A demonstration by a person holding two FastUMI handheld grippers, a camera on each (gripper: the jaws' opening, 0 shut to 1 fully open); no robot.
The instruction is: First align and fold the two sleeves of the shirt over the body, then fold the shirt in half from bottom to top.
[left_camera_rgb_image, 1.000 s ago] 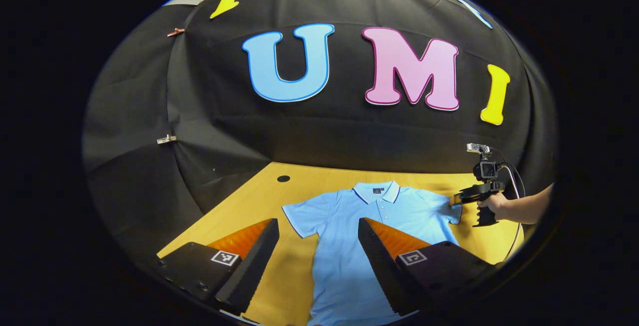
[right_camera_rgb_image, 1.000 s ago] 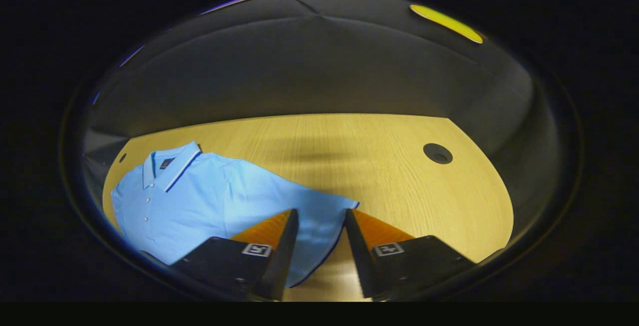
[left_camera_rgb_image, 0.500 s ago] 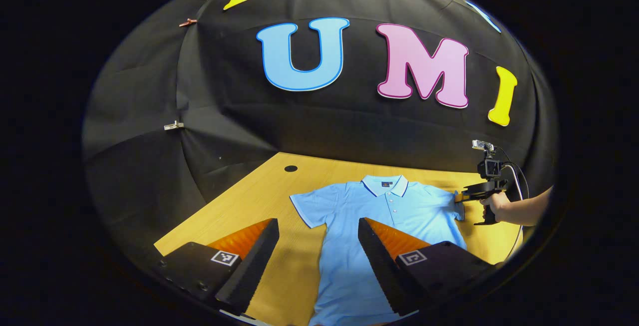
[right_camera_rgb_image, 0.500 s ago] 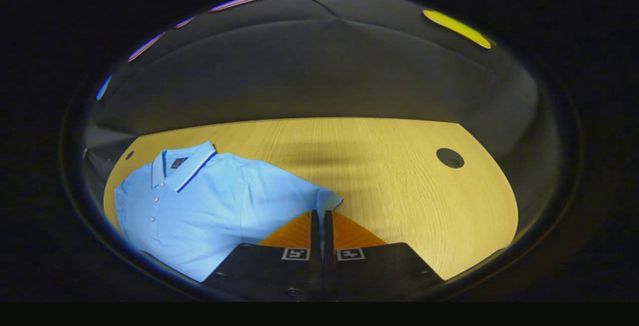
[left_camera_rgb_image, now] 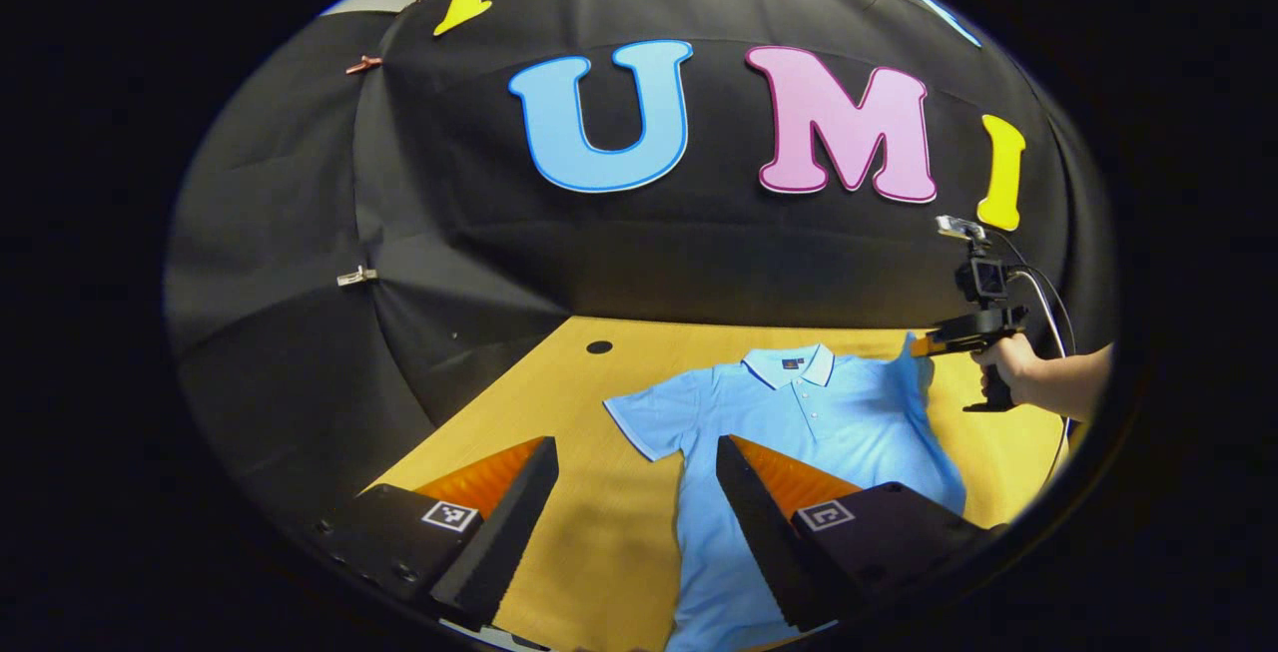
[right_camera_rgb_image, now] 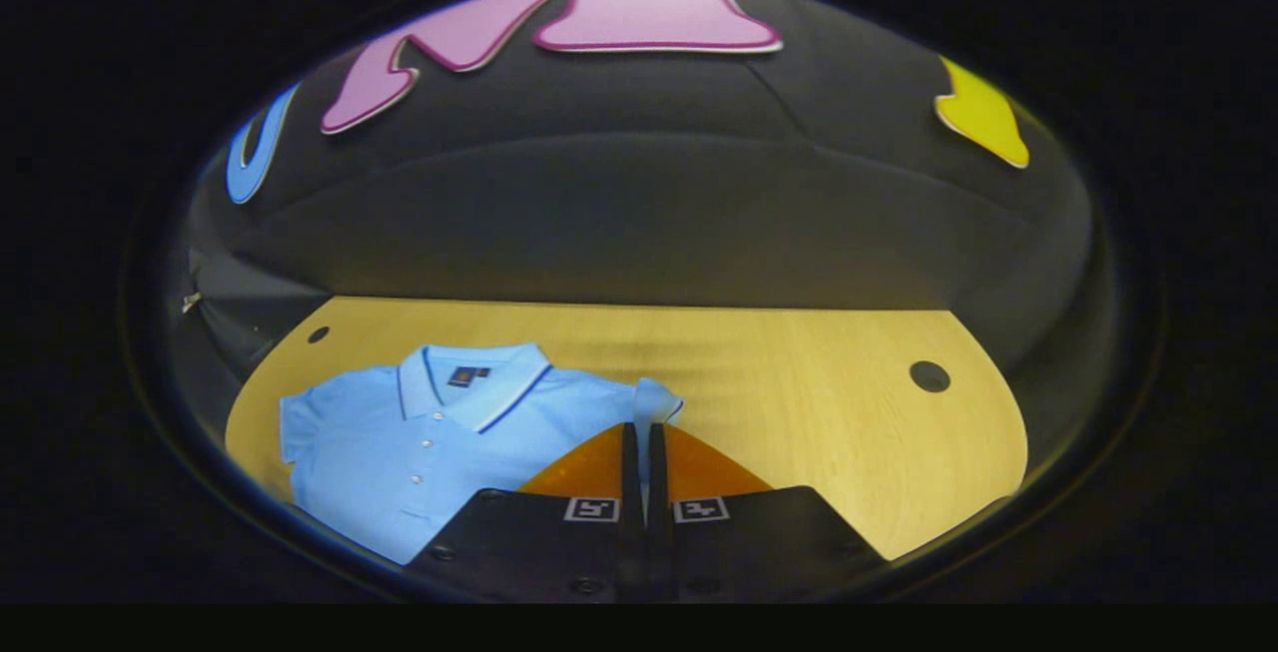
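A light blue polo shirt (left_camera_rgb_image: 819,432) lies face up on the wooden table (left_camera_rgb_image: 599,532), collar toward the far wall. My left gripper (left_camera_rgb_image: 634,472) hovers open above the table, with the shirt's left sleeve (left_camera_rgb_image: 649,417) just beyond its fingers. My right gripper (right_camera_rgb_image: 644,432) is shut on the shirt's right sleeve (right_camera_rgb_image: 654,400) and holds it lifted off the table. In the left gripper view the right gripper (left_camera_rgb_image: 934,344) shows at the far right, held by a hand (left_camera_rgb_image: 1008,362), with the sleeve pulled up.
Black cloth walls close the booth behind and to the left. The table has round cable holes, one at the back left (left_camera_rgb_image: 599,346) and one at the right (right_camera_rgb_image: 930,376). Bare wood lies right of the shirt (right_camera_rgb_image: 829,432).
The right gripper shut on the right sleeve and has raised it off the table. The left gripper has drifted slightly left, staying open.
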